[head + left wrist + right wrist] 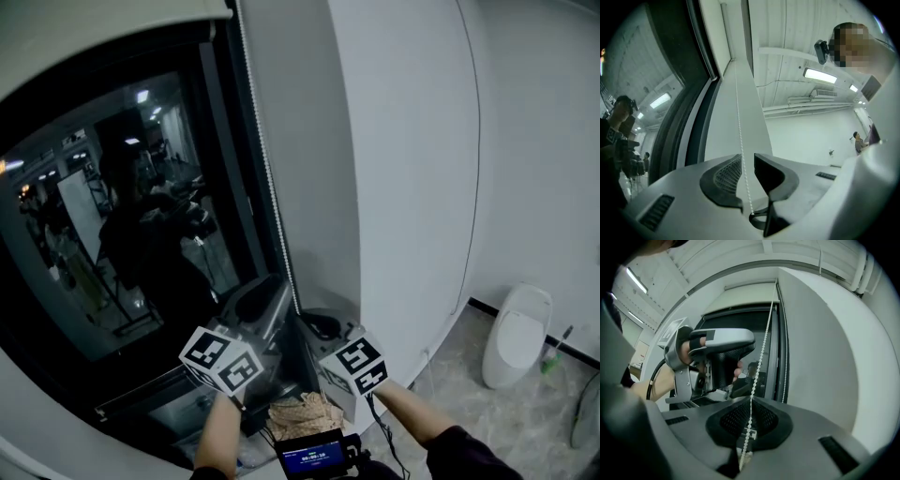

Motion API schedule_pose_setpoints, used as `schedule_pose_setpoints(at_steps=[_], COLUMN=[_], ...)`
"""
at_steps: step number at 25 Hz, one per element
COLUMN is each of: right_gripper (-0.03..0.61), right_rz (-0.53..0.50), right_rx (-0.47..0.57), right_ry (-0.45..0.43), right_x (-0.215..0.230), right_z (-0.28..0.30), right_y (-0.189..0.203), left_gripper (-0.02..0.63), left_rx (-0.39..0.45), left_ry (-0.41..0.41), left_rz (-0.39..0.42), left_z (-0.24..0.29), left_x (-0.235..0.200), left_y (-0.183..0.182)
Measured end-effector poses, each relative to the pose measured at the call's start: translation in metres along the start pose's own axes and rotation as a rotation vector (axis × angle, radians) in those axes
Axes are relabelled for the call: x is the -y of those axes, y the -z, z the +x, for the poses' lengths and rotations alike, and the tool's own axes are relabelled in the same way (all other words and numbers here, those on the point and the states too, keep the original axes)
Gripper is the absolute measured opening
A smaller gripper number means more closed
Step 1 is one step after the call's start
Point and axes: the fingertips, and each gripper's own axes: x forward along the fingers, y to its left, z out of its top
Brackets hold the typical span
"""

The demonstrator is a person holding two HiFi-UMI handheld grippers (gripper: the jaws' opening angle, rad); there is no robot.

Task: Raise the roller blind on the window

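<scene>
The roller blind (103,37) is rolled high over the dark window (122,216); it shows as a pale panel (740,298) in the right gripper view. Its white bead chain (267,169) hangs down the window's right edge. My right gripper (751,401) is shut on the bead chain (761,352), which is pinched between its pads. My left gripper (747,158) is up beside it, its jaws a little apart. The chain (740,140) runs through that gap next to the left pad, not pressed. Both grippers sit low in the head view, left (262,295) and right (319,323).
A white wall (412,141) runs right of the window. On the stone floor at the right stand a white toilet-like fixture (517,333) and a green-handled brush (553,356). A small lit screen (314,457) is at the bottom edge. A person (855,139) stands far off.
</scene>
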Motion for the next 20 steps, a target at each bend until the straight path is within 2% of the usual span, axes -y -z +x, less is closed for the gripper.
schedule_pose_setpoints(at_steps=[5,10,14,20], right_gripper=[0.015,0.017,0.018,0.017], right_rz=[-0.017,-0.069,-0.061,-0.115], right_rx=[0.013,0.125,0.209,0.363], right_ry=[0.014,0.066,0.09,0.107], right_x=[0.001,0.006,0.013,0.019], right_z=[-0.002,-0.012,-0.026,-0.038], right_y=[-0.004,-0.029,-0.068,-0.139], left_gripper=[0.043,0.043,0.043,0.043], left_rx=[0.006,0.004,0.013,0.05], left_ry=[-0.016,-0.035,-0.049,-0.056], left_rz=[0.0,0.018,0.057,0.099], left_z=[0.002,-0.002,-0.002,0.005], left_x=[-0.002,-0.008,-0.008,-0.002], left_y=[-0.003,-0.003,-0.011,-0.035])
